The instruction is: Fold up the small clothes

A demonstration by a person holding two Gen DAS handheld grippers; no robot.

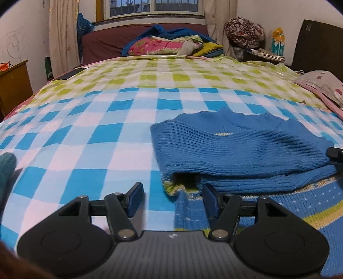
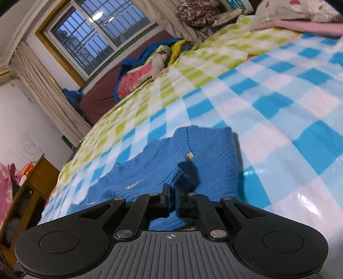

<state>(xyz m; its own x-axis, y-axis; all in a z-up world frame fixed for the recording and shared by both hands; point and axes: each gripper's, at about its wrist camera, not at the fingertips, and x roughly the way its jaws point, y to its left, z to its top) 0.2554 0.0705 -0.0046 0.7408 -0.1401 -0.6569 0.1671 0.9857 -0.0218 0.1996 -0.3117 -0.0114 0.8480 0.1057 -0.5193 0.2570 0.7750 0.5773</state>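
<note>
The bed filled both views, spread with a checked sheet point(image 1: 90, 128), blue and white near me and green and white toward the window point(image 1: 153, 7), with a heap of bright bedding point(image 1: 169, 44) at the far end. The blue knitted sweater point(image 1: 240, 148) lay on the sheet, partly folded over itself, its ribbed upper layer resting on a patterned lower part with yellow-green stripes. From my left gripper point(image 1: 172, 200) it lay ahead and off to the right, its long axis running across the view; the near folded corner sat just past the right-hand pad. That gripper's fingers stood well apart, with nothing pressed between them. My right gripper point(image 2: 172, 202) had its fingers nearly together and, as far as I could judge, pinched on a raised ridge of the sweater's knit point(image 2: 180, 171). I judged the right hand the nearer one, already on the cloth, so the next fold would likely be carried from that side toward the left.
</note>
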